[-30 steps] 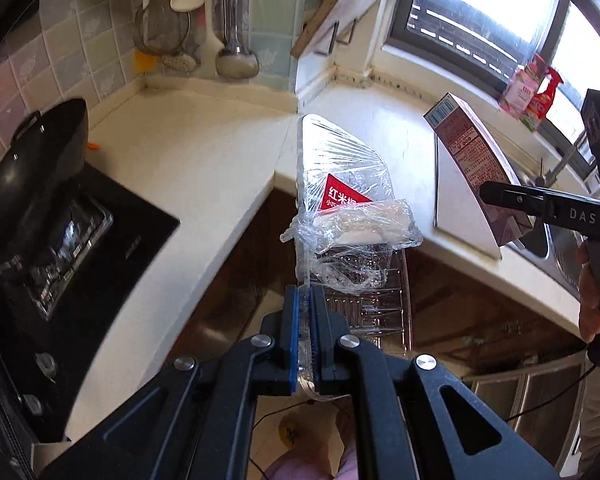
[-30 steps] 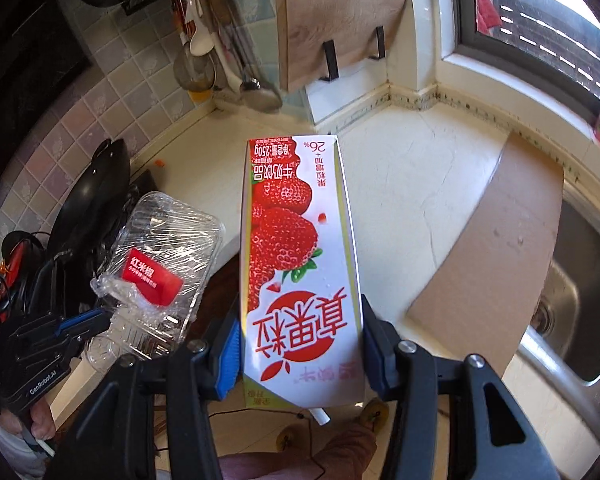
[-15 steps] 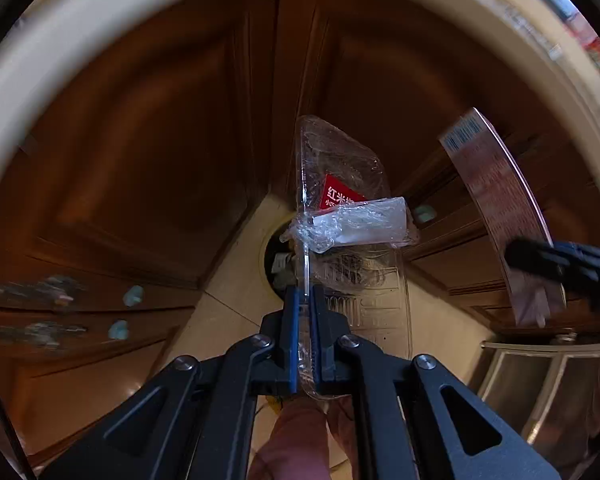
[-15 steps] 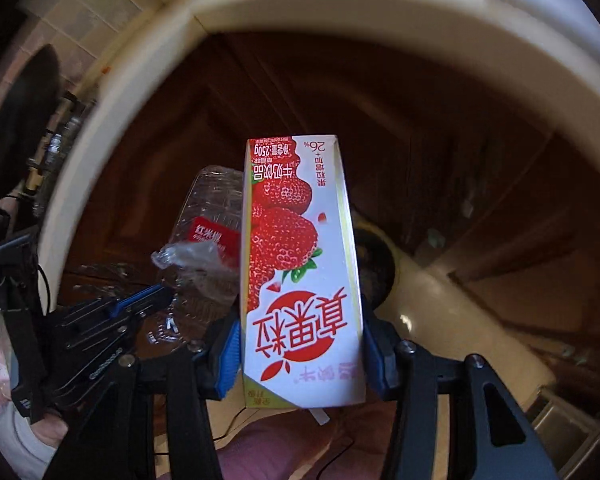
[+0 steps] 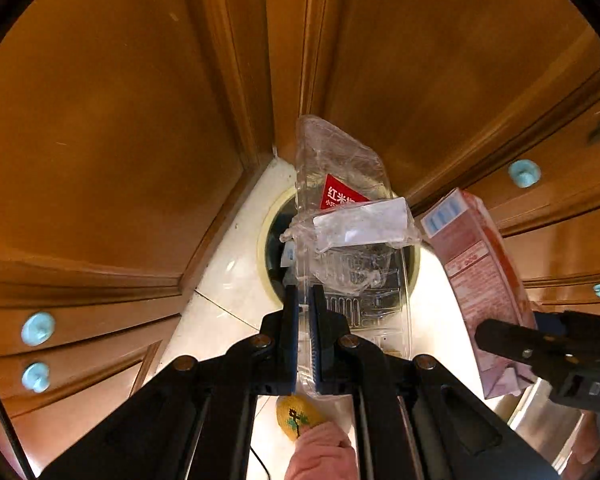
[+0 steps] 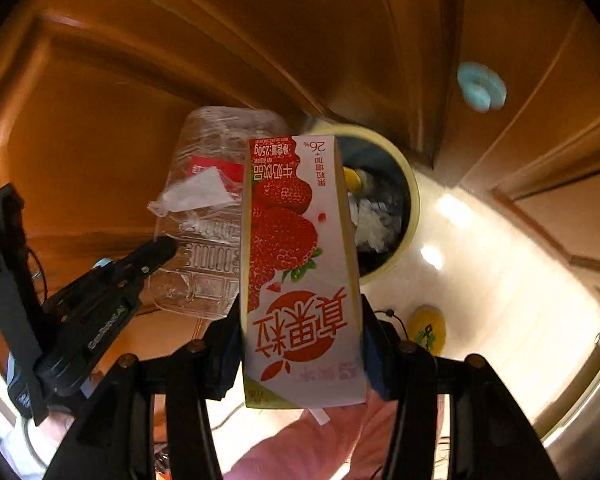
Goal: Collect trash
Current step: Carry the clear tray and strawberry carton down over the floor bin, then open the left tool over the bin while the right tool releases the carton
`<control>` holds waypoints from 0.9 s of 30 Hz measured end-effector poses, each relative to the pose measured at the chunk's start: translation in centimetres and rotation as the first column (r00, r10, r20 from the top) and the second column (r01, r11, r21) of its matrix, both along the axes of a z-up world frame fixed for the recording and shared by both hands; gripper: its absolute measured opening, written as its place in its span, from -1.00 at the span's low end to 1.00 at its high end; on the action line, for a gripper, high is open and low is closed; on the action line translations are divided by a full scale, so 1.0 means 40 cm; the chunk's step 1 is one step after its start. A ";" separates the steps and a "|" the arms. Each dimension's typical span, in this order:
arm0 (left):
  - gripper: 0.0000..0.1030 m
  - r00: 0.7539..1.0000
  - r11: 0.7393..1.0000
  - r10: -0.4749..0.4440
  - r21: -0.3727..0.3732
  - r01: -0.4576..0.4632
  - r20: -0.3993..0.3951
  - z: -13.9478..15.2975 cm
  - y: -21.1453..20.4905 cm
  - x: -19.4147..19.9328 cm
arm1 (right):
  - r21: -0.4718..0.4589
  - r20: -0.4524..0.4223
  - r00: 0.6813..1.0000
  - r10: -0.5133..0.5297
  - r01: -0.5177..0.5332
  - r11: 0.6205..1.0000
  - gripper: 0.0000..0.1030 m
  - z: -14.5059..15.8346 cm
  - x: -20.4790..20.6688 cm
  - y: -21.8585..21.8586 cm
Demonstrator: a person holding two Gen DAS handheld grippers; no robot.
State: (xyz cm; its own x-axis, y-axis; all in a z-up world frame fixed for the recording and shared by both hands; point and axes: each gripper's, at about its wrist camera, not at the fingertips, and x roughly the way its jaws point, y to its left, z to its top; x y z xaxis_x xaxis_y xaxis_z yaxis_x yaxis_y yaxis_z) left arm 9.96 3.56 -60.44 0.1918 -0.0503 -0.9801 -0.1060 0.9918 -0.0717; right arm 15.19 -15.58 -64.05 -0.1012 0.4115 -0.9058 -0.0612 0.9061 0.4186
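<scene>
The round bin (image 6: 410, 200) stands on the pale floor (image 6: 480, 248) in the corner where the wooden cabinet doors (image 5: 120, 120) meet, its mouth open upward with crumpled white scraps and something yellow already inside. Both pieces of trash hang above and just short of that mouth. The clear plastic tray (image 5: 348, 216), with its red label and a loose fold of film, points its long axis down toward the opening, and from the left wrist view its far end overlaps the rim. The left tool (image 5: 304, 320) is pressed together on the tray's thin near edge. The strawberry milk carton (image 6: 300, 264) sits beside it to the right, long axis also aimed at the bin, pinched across its width by the right tool (image 6: 300, 356), whose jaws stand wide around it. To my eye the tray is nearer the centre of the mouth; the carton seems to lie over the near rim, so it likely needs carrying a little further forward before letting go.
</scene>
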 end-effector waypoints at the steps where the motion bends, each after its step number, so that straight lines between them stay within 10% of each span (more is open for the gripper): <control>1: -0.94 1.000 1.000 0.000 -0.003 0.000 -0.008 -0.018 0.000 0.010 | -0.008 -0.022 1.000 -0.017 0.016 1.000 -0.01 -0.041 0.008 -0.002; 12: -0.93 0.991 1.000 -0.027 -0.003 0.027 -0.133 -0.212 -0.034 0.037 | -0.039 -0.156 0.984 -0.084 0.078 0.996 -0.01 -0.257 0.024 0.000; 27: -0.60 0.980 0.998 -0.053 0.022 0.059 -0.193 -0.241 -0.059 0.063 | -0.098 -0.139 0.985 -0.098 0.085 0.992 0.01 -0.248 0.058 0.030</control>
